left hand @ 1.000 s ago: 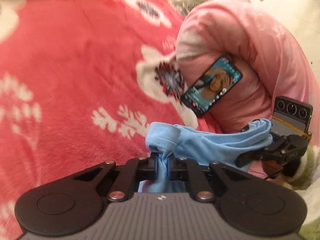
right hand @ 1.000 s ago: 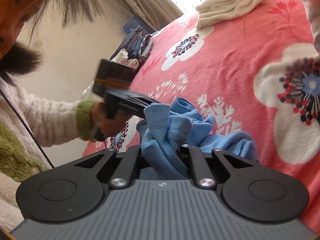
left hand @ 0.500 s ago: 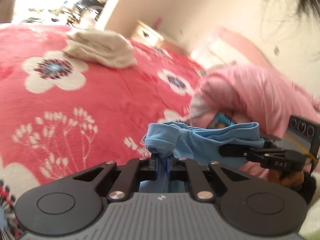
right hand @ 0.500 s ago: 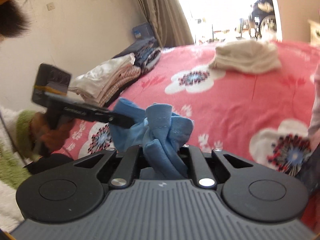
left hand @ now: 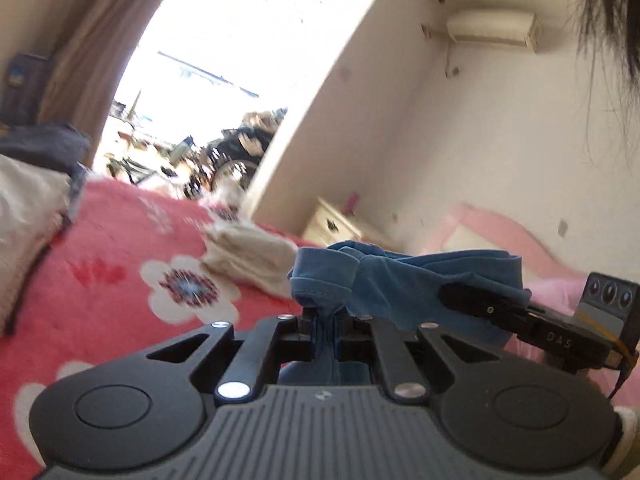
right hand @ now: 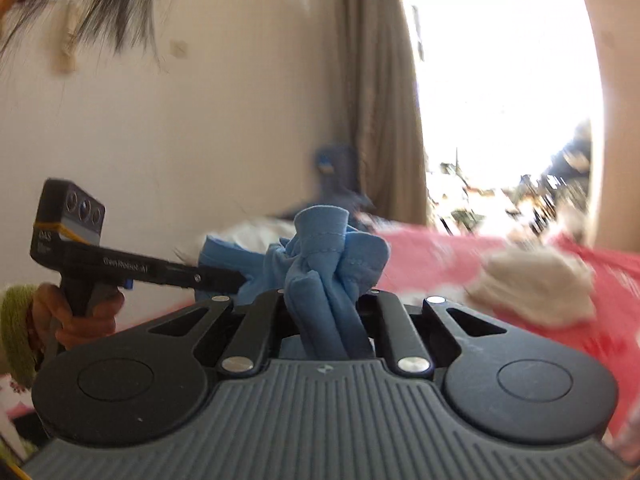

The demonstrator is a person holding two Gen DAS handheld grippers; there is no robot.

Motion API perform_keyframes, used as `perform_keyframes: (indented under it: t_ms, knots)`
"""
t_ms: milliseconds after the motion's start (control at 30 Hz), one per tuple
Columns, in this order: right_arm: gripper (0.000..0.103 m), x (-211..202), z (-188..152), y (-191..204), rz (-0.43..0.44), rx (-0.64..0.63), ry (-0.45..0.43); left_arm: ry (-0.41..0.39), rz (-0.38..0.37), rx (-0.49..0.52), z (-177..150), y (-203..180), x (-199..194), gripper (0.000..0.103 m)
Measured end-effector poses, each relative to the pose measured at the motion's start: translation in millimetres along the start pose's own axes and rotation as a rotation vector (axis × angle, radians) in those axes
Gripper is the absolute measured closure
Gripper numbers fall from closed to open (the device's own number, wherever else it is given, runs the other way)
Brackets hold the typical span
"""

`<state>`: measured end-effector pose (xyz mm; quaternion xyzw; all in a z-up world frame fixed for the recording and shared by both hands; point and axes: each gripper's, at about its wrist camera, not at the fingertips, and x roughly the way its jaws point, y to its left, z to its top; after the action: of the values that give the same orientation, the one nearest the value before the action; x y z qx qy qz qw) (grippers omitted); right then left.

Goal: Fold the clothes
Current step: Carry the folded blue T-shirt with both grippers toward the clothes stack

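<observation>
Both clamped: left gripper [left hand: 324, 334] and right gripper [right hand: 326, 312] pinch the blue garment [left hand: 384, 284]

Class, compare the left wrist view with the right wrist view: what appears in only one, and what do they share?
Only the left wrist view shows the air conditioner, the nightstand and the pink headboard. Only the right wrist view shows the person's left hand gripping its handle. Both show the blue garment pinched by the left tool and right tool, plus the red floral blanket.
</observation>
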<state>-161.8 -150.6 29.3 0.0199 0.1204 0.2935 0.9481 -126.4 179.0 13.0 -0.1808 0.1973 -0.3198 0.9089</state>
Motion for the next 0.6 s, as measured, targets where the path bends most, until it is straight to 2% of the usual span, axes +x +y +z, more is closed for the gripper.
perform_keyframes:
  t_ms: [133, 333, 467, 600]
  knots:
    - [0.095, 35, 28, 26, 0.093, 0.001, -0.069, -0.099, 0.072, 0.003, 36, 24, -46, 0.095]
    - [0.095, 125, 67, 61, 0.229, 0.086, -0.13, -0.209, 0.187, 0.014, 101, 74, -106, 0.095]
    - [0.095, 193, 87, 81, 0.312, 0.143, -0.163, -0.257, 0.266, 0.018, 147, 118, -128, 0.095]
    - [0.095, 257, 103, 91, 0.371, 0.195, -0.181, -0.272, 0.322, 0.024, 187, 164, -135, 0.095]
